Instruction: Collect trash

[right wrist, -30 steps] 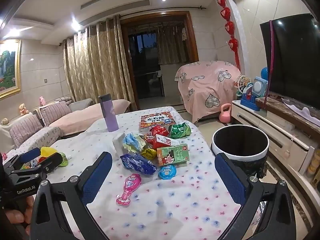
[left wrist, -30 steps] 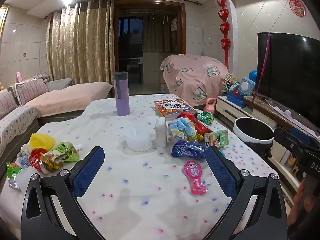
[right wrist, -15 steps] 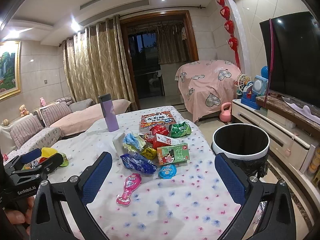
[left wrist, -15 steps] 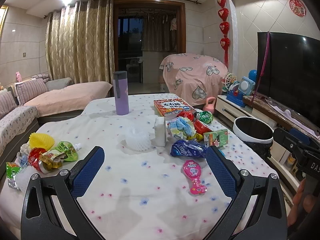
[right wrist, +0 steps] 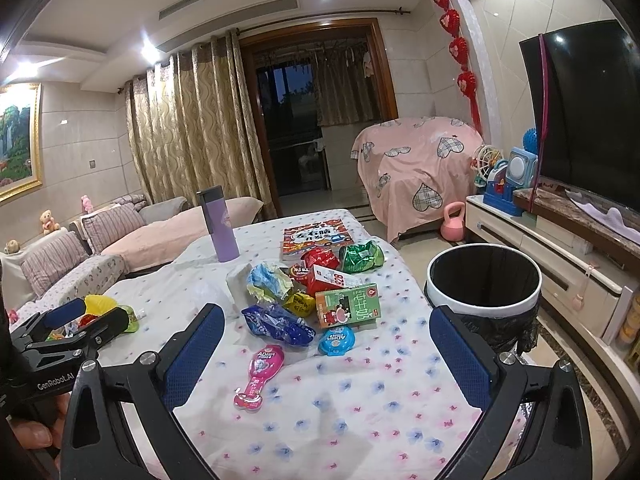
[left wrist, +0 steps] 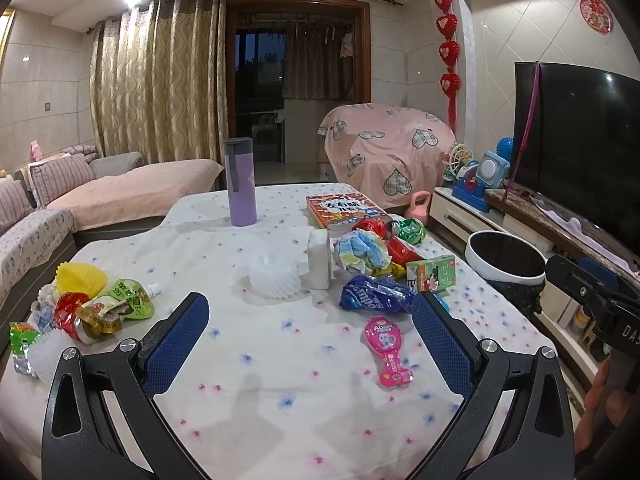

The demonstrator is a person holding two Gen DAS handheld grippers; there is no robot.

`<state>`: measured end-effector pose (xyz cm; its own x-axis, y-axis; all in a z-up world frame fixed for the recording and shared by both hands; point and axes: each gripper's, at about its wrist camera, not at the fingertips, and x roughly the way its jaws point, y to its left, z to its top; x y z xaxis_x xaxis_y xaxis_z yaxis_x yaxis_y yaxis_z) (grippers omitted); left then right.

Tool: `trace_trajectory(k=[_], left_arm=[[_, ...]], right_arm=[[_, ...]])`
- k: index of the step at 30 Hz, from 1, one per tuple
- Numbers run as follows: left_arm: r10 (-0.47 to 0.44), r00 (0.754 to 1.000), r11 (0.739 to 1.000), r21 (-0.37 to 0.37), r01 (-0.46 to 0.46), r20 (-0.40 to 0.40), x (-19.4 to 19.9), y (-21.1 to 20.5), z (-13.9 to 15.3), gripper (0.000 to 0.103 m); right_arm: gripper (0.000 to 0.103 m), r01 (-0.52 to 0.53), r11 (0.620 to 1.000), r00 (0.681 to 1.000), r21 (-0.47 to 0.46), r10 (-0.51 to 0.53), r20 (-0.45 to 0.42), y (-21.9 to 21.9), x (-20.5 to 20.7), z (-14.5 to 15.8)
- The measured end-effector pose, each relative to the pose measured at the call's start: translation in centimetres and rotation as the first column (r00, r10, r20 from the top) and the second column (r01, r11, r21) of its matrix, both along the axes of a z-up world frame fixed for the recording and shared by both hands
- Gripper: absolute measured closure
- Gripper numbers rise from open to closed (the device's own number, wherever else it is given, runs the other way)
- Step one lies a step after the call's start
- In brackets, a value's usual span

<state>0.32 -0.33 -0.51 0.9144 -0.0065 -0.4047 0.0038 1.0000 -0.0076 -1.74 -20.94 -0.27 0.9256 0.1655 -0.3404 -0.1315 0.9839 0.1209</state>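
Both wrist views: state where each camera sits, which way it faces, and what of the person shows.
Left wrist view: rides the left gripper, open, facing across the table toward the purple bottle; the right gripper and fingers show at right.
Right wrist view: rides the right gripper, open, facing the wrapper pile and trash bin; the left gripper shows at left.
Shared: pink package, green carton, bottle, bin.

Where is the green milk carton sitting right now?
In the right wrist view the green milk carton lies on the table's right side, beside the blue wrapper, with the trash bin off the edge to its right.
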Motion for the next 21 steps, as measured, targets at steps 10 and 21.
trace_trajectory(k=[10, 21], left_arm=[[0.008, 0.998, 1.0, -0.02, -0.009, -0.066, 1.3, 1.0, -1.1, 0.0], [0.047, 0.985, 0.998, -0.03, -0.052, -0.163, 4.9, 3.0, -3.5, 0.0]], right_arm=[[0.0, -0.028, 0.999, 0.999, 0.022, 0.029, -0.036, 0.0, 1.0, -0.4], [0.0, -0.123, 0.991, 0.986, 0.047, 0.128, -0.109, 1.1, 3.9, -1.8]])
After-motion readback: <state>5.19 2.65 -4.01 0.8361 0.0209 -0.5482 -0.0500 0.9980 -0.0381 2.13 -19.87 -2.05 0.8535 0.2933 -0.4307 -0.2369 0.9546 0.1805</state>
